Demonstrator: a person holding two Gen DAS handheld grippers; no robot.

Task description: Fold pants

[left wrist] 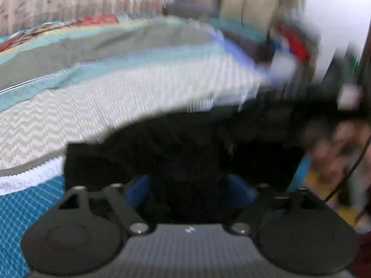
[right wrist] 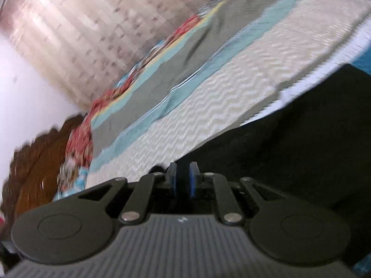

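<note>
**Black pants going onto the bed**

While both pictures are blurring, the black pants (left wrist: 185, 143) are lying low in the middle of the frame on the striped bed (left wrist: 116, 97). The left tongs (left wrist: 189, 188) are standing wide apart around the cloth, likely ready to pinch. The right tongs (right wrist: 183, 180) are squeezing nearly together by the pants' edge (right wrist: 289, 139); whether they are holding cloth, I cannot tell.

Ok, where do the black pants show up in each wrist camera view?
Left wrist: the pants fill the lower middle, between the open left gripper fingers.
Right wrist: the pants lie at lower right, beyond the nearly closed right gripper.
Shared landmark: the striped bedspread.
</note>
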